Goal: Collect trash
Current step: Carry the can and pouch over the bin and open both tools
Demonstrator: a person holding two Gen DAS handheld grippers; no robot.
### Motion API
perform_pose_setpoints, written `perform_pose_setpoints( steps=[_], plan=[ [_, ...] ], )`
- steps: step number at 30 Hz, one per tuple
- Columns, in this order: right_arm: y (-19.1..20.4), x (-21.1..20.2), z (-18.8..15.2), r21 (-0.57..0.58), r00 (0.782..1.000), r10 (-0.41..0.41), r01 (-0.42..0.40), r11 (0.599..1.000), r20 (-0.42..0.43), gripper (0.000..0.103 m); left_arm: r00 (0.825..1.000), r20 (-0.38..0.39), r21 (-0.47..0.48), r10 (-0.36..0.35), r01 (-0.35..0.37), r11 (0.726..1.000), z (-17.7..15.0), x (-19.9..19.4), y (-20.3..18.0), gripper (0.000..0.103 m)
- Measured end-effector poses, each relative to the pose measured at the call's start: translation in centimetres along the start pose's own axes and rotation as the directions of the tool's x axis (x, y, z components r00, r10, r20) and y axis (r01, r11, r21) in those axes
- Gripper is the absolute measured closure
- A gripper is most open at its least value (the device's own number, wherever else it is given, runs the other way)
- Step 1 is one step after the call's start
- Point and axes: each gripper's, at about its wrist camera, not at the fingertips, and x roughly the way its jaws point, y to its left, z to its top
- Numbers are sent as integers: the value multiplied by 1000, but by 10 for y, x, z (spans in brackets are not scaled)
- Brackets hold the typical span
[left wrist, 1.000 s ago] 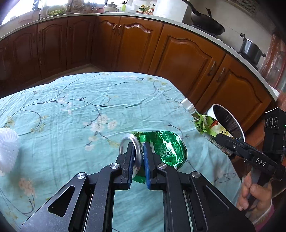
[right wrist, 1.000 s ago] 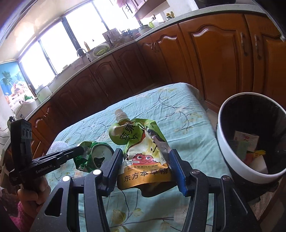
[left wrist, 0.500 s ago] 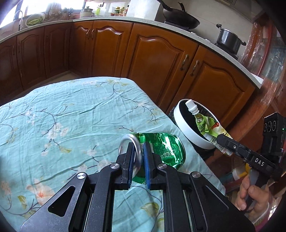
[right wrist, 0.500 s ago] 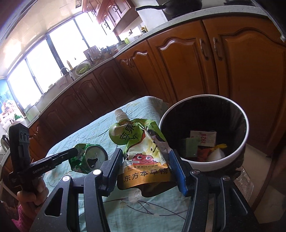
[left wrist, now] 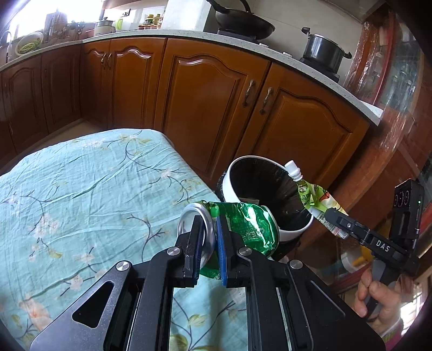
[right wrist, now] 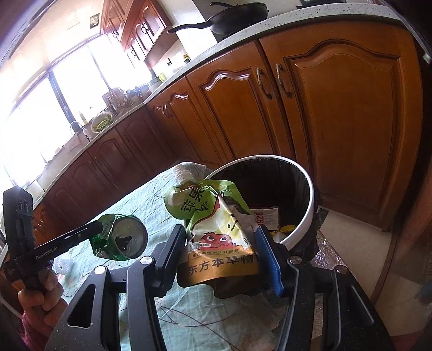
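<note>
My left gripper (left wrist: 208,235) is shut on a crushed green can (left wrist: 243,226), pinching its silver top rim, held above the table's right edge just short of the bin. The can also shows in the right wrist view (right wrist: 121,237). My right gripper (right wrist: 221,243) is shut on a green and yellow juice pouch (right wrist: 216,224) with a white spout, held at the near rim of the white trash bin (right wrist: 307,189). In the left wrist view the pouch (left wrist: 313,197) hangs over the bin (left wrist: 235,175). The bin has a black liner and some wrappers inside.
The table has a teal flowered cloth (left wrist: 81,202). Brown wooden cabinets (left wrist: 216,94) run behind the bin under a counter with a wok (left wrist: 243,24) and a pot (left wrist: 324,51). A white spiky object (right wrist: 63,266) lies on the cloth by the left hand.
Both grippers have carried their trash rightward from over the table toward the bin. The bin is now closer and the pouch reaches over its rim. Both grips are unchanged.
</note>
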Motion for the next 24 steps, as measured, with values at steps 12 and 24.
perform_pose_setpoints(
  steps=[12,24],
  plan=[
    [-13,11,10,-22,997,-70,69,997,-19,48,999,-20,30,-34,34,999,22,32,-25,94],
    [-15,21,19,-74,990,-131,128,989,-47,48,998,-48,44,-47,49,998,31,59,-42,94]
  ],
)
